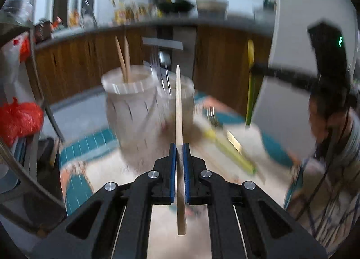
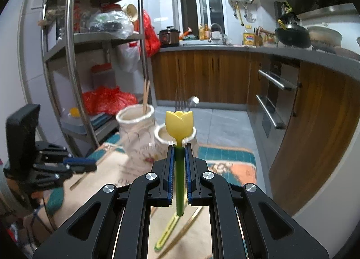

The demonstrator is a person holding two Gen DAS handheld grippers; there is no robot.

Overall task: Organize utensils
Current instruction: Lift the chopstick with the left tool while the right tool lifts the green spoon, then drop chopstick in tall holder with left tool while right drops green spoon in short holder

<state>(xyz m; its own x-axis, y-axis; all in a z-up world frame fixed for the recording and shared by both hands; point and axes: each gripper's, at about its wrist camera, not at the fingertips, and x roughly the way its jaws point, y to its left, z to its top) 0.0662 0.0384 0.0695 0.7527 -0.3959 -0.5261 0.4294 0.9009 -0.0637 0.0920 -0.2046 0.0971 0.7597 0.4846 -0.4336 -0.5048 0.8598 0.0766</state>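
1. Left wrist view: heavy motion blur on the white holders [image 1: 132, 106] and background; only the left gripper [image 1: 179, 146] and its chopstick [image 1: 179, 110] stay sharp.
2. Right wrist view: sharp, even indoor light, mild glare on the metal shelf [image 2: 72, 41].
3. Both: fisheye bending, dark corners.

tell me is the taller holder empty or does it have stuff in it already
Not empty. Two wooden chopsticks stand in the taller holder, poking above its rim; the left wrist view shows the same pair.
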